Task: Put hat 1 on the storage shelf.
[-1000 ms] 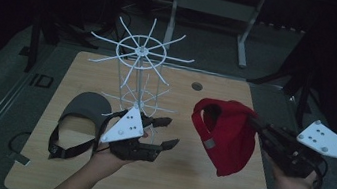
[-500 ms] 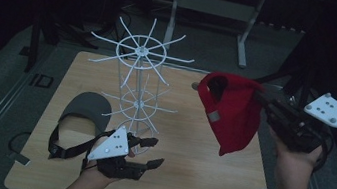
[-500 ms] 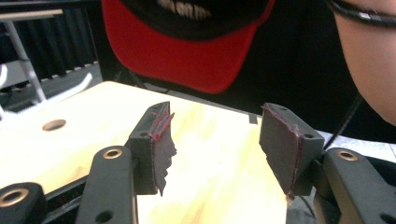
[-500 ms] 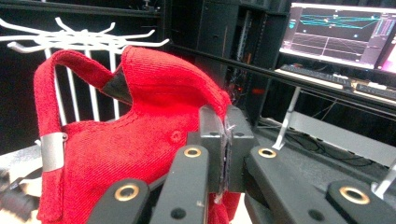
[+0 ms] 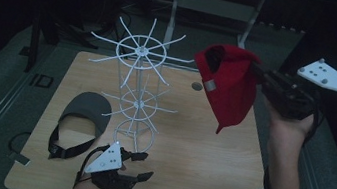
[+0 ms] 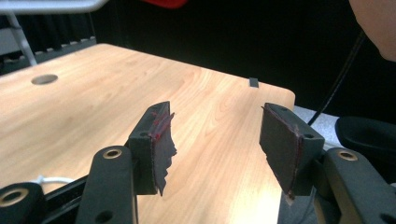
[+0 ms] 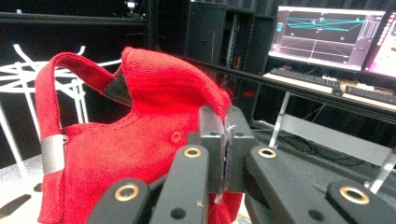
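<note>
**Red cap held up beside the white rack**

The right gripper (image 5: pixel 260 78) has its jaws pinched tight on the fabric of the red cap (image 5: pixel 228 86), which hangs in the air above the table's (image 5: pixel 205 171) far right part, just right of the white wire rack (image 5: pixel 137 95). The left gripper (image 5: pixel 138 165) sits low near the table's front edge, jaws spread and holding nothing. A grey visor (image 5: pixel 84 112) lies flat to the rack's left.

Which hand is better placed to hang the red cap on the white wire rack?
Right. The right gripper already holds the red cap in the air beside the rack. The left gripper is open, holds nothing, and is low by the near table edge.
</note>
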Motion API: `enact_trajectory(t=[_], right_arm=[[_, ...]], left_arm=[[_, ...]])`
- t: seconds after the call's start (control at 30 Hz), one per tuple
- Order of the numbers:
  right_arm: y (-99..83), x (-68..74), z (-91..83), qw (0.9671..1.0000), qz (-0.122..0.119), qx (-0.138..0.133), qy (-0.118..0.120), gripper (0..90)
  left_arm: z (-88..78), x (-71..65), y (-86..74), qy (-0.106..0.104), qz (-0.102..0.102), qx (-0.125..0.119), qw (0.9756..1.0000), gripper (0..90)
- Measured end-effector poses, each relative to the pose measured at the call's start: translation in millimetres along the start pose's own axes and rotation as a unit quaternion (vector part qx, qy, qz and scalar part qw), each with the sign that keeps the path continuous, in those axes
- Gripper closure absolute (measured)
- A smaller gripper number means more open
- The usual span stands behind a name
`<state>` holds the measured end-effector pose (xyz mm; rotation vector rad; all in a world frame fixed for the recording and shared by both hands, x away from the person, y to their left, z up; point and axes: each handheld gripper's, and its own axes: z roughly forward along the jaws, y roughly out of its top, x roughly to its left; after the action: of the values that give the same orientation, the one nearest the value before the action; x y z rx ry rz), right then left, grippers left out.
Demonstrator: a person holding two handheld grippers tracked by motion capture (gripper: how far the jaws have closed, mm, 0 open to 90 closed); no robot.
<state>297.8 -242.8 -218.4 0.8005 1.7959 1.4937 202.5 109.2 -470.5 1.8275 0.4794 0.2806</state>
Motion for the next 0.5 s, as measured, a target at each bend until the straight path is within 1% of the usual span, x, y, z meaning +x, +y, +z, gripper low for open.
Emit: enact_trajectory(t=[0.1,0.13,0.2,0.3,0.33,0.4,0.43,0.47,0.5], right_arm=[[-0.5,-0.3,9.8,0.9999,0.010,0.003,0.005,88.7],[-1.3,0.5,12.6,0.9999,0.009,0.007,0.007,88.6],[-3.9,3.2,17.3,0.9999,0.005,0.013,0.009,88.7],[-7.1,5.5,21.0,0.9997,0.003,0.019,0.012,88.6],[-11.2,7.3,24.6,0.9995,0.000,0.027,0.015,88.6],[-12.9,7.7,25.6,0.9995,0.000,0.028,0.017,88.6],[-18.4,8.9,27.7,0.9993,-0.001,0.033,0.019,88.6],[-18.4,8.9,27.7,0.9993,-0.001,0.033,0.019,88.6],[-22.7,9.3,28.3,0.9991,0.002,0.036,0.023,88.6]], left_arm=[[0.7,2.0,-5.6,0.003,-0.009,-0.003,0.9999,44.6],[0.6,2.6,-6.9,0.006,-0.007,-0.003,1.0000,44.6],[0.6,3.8,-9.4,0.007,-0.012,-0.003,0.9999,44.6],[0.8,5.2,-12.2,0.011,-0.013,-0.003,0.9998,44.6],[0.9,6.3,-13.8,0.012,-0.015,-0.001,0.9998,44.6],[1.0,7.0,-15.8,0.014,-0.018,-0.001,0.9997,44.6],[0.7,7.5,-17.0,0.014,-0.019,0.000,0.9997,44.6],[0.7,7.6,-17.7,0.015,-0.019,-0.001,0.9997,44.6],[0.4,8.0,-19.3,0.016,-0.021,-0.001,0.9996,44.6]])
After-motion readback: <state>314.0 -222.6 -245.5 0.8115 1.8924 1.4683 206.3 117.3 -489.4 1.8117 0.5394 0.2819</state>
